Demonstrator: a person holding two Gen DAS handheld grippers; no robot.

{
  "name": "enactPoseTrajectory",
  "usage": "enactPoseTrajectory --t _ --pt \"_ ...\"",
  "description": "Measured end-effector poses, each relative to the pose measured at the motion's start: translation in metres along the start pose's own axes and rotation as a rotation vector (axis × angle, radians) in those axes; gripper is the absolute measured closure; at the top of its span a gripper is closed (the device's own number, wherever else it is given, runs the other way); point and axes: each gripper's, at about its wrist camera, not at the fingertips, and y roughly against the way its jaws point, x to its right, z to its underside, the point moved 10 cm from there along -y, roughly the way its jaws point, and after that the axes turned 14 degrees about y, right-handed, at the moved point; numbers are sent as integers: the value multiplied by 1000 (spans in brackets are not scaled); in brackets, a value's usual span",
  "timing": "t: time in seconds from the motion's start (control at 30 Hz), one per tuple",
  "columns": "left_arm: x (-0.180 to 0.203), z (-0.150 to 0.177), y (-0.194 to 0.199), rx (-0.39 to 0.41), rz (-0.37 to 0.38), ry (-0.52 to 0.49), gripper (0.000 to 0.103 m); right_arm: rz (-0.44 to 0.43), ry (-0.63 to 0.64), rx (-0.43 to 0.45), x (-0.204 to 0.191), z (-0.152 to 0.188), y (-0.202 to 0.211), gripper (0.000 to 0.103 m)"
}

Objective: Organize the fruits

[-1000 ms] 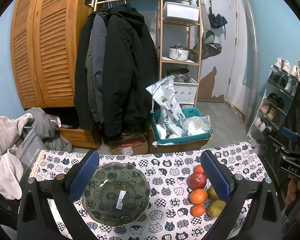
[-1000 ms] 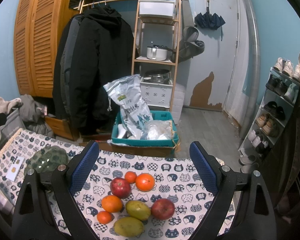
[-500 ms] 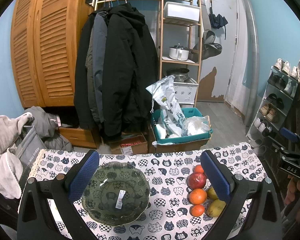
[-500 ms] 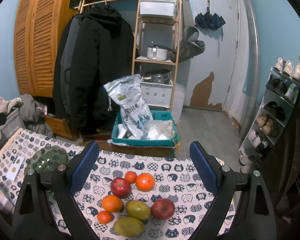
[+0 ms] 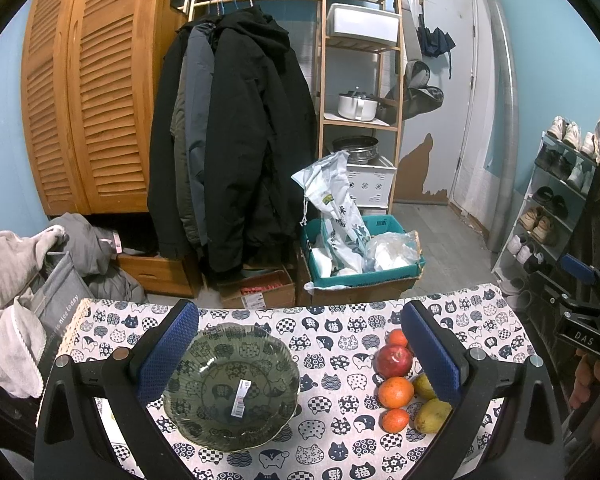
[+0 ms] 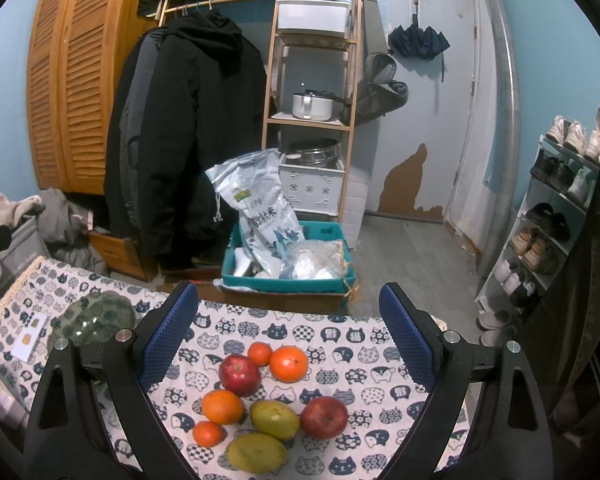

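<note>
A green glass bowl (image 5: pixel 232 386) with a sticker inside sits on the cat-print tablecloth (image 5: pixel 332 330); it also shows in the right wrist view (image 6: pixel 96 318). My left gripper (image 5: pixel 300 354) is open and empty, hovering over the bowl. Fruits lie in a cluster to the right: a red apple (image 6: pixel 239 374), a second apple (image 6: pixel 324 416), oranges (image 6: pixel 288 363) (image 6: pixel 223 406), small tangerines (image 6: pixel 259 353) (image 6: pixel 209 433) and two yellow-green mangoes (image 6: pixel 275 419) (image 6: pixel 256 453). My right gripper (image 6: pixel 290 346) is open and empty above the fruits.
Beyond the table's far edge stand a teal crate (image 6: pixel 288 276) with a rice bag, hanging coats (image 5: pixel 236 140), a wooden shelf rack (image 6: pixel 312 92) and a shoe rack (image 6: pixel 556 220). Grey clothes (image 5: pixel 16 276) pile at the left. A white card (image 6: pixel 30 338) lies by the bowl.
</note>
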Motion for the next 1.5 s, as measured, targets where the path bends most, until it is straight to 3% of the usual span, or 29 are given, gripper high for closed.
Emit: enactPoseTrajectory --t 0.77,1.1,1.5 --pt "8 13 -12 -33 1 -12 1 24 -3 -35 18 23 -4 13" --pt "15 41 -51 -147 -2 -37 1 50 -3 -169 34 56 -27 13" --pt "20 77 -97 -269 -38 -84 1 23 -59 -345 44 105 -62 13"
